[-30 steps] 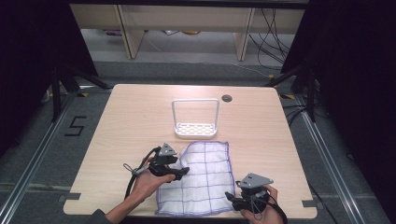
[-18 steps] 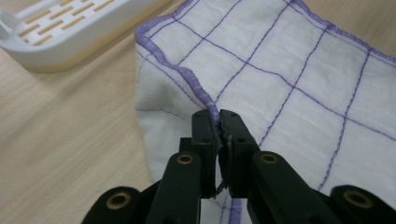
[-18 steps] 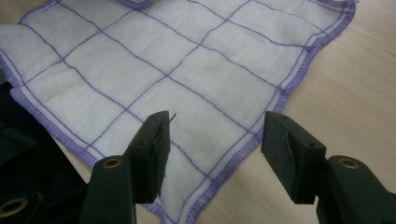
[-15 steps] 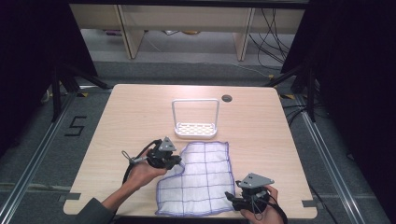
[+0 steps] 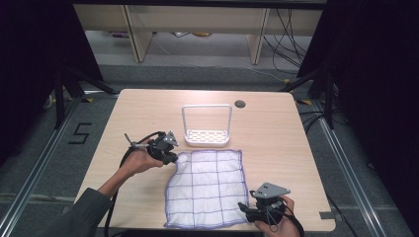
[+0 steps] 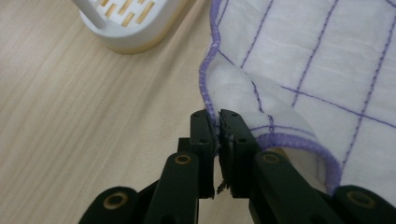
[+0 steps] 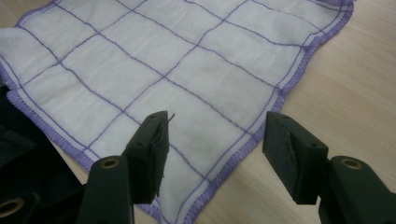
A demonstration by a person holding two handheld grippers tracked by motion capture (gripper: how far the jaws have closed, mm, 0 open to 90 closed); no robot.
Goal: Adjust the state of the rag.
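A white cloth with a purple grid and purple hem (image 5: 207, 186) lies spread flat on the front half of the wooden table. My left gripper (image 5: 170, 159) is at its far left corner, shut on the hem, which the left gripper view shows pinched between the jaws (image 6: 217, 122) with the cloth (image 6: 317, 60) lifted slightly there. My right gripper (image 5: 243, 207) stands open at the cloth's near right corner; in the right gripper view its jaws (image 7: 215, 135) straddle the cloth's corner (image 7: 187, 84) with nothing clamped.
A white plastic rack with a slotted base and a tall handle (image 5: 206, 135) stands just behind the cloth, also close to the left gripper (image 6: 126, 23). A small dark grommet (image 5: 240, 104) sits farther back. The table's front edge (image 5: 148, 229) runs right beneath the cloth.
My left gripper has pulled the cloth's far left corner outward to the left and back, flattening a folded part. The right gripper has stayed at the near right corner.
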